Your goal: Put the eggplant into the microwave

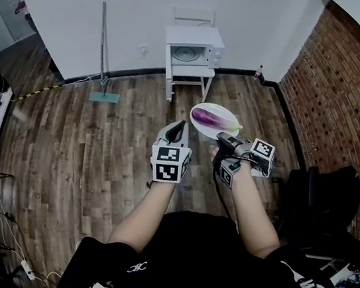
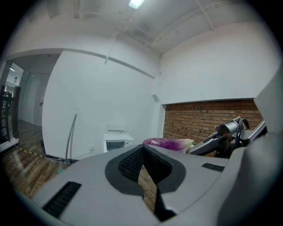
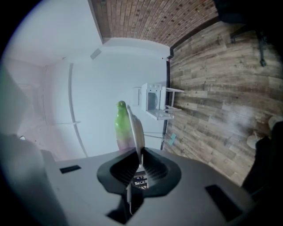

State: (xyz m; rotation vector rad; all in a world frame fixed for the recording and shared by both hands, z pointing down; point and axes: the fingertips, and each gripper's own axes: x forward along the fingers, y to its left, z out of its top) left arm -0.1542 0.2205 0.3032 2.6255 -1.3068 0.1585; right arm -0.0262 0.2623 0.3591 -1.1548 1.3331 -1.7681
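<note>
A purple eggplant point(image 1: 215, 118) with a green stem lies on a white plate point(image 1: 201, 130). My right gripper point(image 1: 223, 139) is shut on the plate's near rim and holds it in the air above the wood floor. In the right gripper view the plate point(image 3: 135, 128) runs edge-on out of the jaws, with the eggplant point(image 3: 121, 123) on its left side. My left gripper point(image 1: 175, 132) hovers just left of the plate, shut and holding nothing. The white microwave point(image 1: 188, 53) sits on a small white stand against the far wall, straight ahead. In the left gripper view the eggplant point(image 2: 168, 143) and microwave point(image 2: 116, 143) both show.
A mop point(image 1: 105, 57) leans on the white wall left of the microwave. A brick wall point(image 1: 341, 102) runs along the right. A black chair point(image 1: 322, 199) stands close at my right. Striped tape point(image 1: 38, 91) and cables lie at the left.
</note>
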